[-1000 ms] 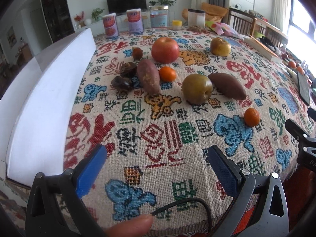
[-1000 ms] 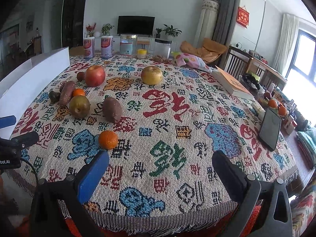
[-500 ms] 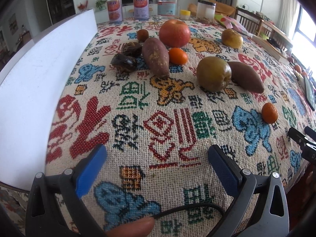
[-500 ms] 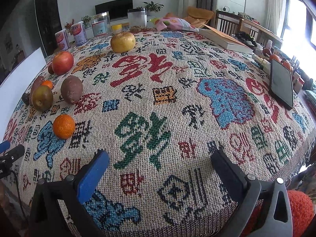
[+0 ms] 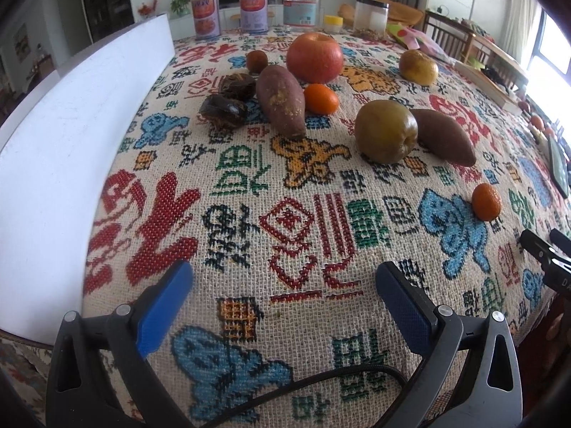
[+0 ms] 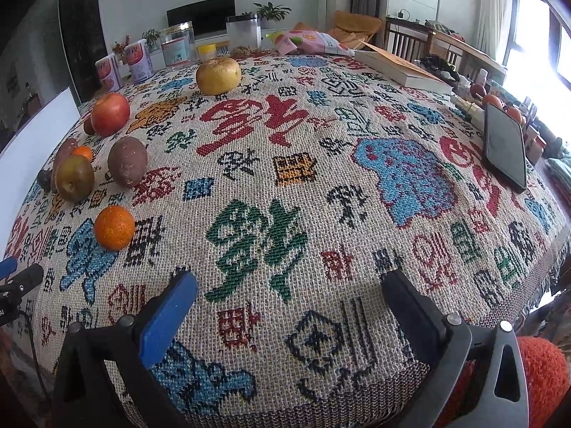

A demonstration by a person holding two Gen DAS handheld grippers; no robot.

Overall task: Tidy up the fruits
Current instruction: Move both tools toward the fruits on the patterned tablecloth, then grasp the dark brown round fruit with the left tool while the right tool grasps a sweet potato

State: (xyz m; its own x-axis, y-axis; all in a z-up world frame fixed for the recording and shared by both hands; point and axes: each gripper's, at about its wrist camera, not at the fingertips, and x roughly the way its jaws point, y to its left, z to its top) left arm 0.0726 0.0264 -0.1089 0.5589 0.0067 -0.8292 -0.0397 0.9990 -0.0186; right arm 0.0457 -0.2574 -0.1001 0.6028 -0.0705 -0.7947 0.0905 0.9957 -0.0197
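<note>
Sorting not yet begun, by my reckoning: both tools empty, nothing gathered. My left tool (image 5: 282, 285), blue pads spread wide, hovers over the desk (image 5: 249, 235) and its coarse woven cloth. Ahead of it: smooth red apple (image 5: 314, 57); tapered, rough-skinned sweet potato (image 5: 281, 100); small glossy mandarin (image 5: 321, 98); round olive-green pear (image 5: 386, 131) touching a second sweet potato (image 5: 445, 137); wrinkled dark fruits (image 5: 228, 101) ahead-left; lone mandarin (image 5: 486, 197) ahead-right. My right tool (image 6: 289, 287), likewise spread, faces bare cloth; yellow pear (image 6: 218, 75) far ahead.
</note>
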